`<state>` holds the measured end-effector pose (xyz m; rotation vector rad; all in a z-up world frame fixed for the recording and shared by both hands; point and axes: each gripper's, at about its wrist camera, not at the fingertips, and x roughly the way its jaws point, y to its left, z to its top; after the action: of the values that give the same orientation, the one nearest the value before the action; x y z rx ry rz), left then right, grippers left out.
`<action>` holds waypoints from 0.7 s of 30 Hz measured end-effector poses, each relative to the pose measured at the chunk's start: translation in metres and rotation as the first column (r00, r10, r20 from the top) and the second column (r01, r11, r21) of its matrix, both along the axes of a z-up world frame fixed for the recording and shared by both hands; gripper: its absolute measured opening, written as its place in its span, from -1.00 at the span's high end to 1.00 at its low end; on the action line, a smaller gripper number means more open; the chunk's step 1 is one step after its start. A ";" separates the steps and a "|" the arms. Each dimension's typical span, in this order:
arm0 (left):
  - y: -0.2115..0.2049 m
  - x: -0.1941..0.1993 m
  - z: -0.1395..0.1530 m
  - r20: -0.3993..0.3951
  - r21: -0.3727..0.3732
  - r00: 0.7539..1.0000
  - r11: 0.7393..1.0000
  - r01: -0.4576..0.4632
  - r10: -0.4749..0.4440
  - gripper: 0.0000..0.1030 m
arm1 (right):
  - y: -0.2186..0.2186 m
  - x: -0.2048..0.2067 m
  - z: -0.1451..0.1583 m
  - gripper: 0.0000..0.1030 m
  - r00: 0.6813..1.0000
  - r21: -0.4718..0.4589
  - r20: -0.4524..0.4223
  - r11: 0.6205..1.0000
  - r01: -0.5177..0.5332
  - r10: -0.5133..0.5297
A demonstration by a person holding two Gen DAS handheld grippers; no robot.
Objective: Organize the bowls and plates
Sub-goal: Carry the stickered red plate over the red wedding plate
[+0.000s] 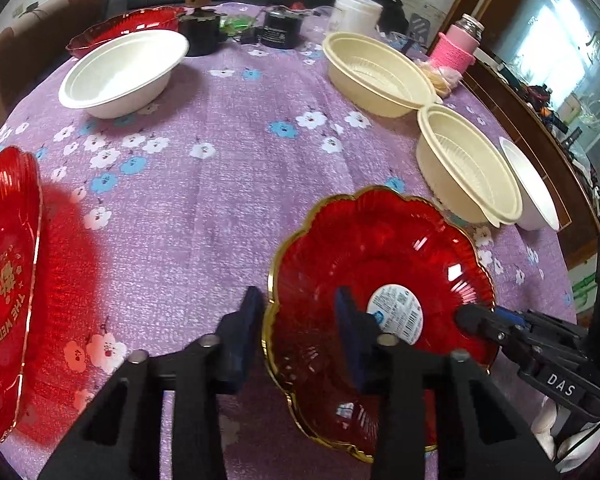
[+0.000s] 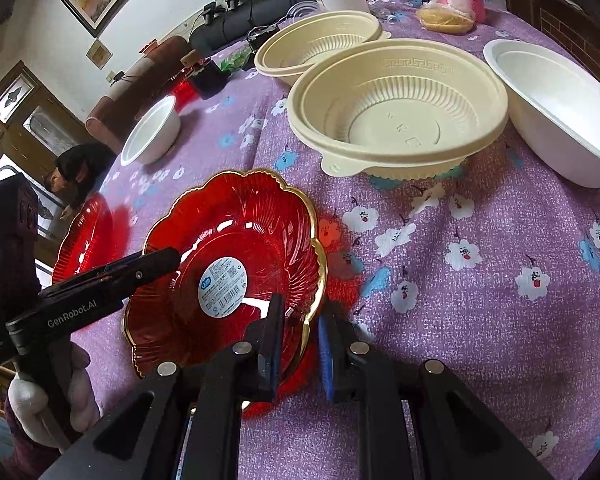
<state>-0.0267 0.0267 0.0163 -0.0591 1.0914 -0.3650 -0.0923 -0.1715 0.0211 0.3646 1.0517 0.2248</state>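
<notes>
A red gold-rimmed plate [image 1: 380, 248] [image 2: 236, 232] with a round white sticker lies near the table's front. My left gripper [image 1: 298, 316] [image 2: 172, 258] straddles its left rim, one pad outside and one inside, closed on it. My right gripper [image 2: 300, 344] [image 1: 466, 316] is shut on the opposite rim. Two cream ribbed bowls [image 1: 376, 72] [image 1: 464, 164] [image 2: 400, 112] [image 2: 320, 44] stand beyond the plate. A white bowl [image 1: 532, 188] [image 2: 560, 112] sits at the right, another white bowl [image 1: 120, 72] [image 2: 152, 132] at the far left. A second red plate [image 1: 4, 280] [image 2: 84, 240] lies at the left edge, a third [image 1: 128, 26] at the back.
A purple flowered cloth [image 1: 220, 200] covers the table. At the back stand a white jar [image 1: 356, 10], black pots [image 1: 280, 28] and a pink-sleeved bottle [image 1: 456, 44]. A dark wooden cabinet [image 1: 540, 128] runs along the right. A white-gloved hand [image 2: 32, 404] holds the left gripper.
</notes>
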 end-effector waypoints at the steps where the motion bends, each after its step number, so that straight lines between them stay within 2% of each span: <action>1: -0.001 0.000 0.000 0.003 0.006 1.000 1.000 -0.002 0.002 0.40 | 0.001 0.000 0.000 0.68 1.000 -0.004 0.002 1.000 0.001 -0.001; 11: 0.003 -0.011 0.006 0.008 -0.015 1.000 1.000 -0.013 0.014 0.40 | 0.006 -0.005 0.003 0.66 1.000 -0.040 0.018 0.999 0.008 -0.007; 21: 0.032 -0.032 0.049 0.118 -0.060 0.990 0.996 -0.067 0.074 0.40 | 0.023 -0.011 0.034 0.66 0.995 -0.023 0.098 1.000 -0.009 0.012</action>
<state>-0.0590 0.0588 0.0651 -0.1240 0.9576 -0.3313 -0.1031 -0.1490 0.0550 0.3243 0.9584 0.2377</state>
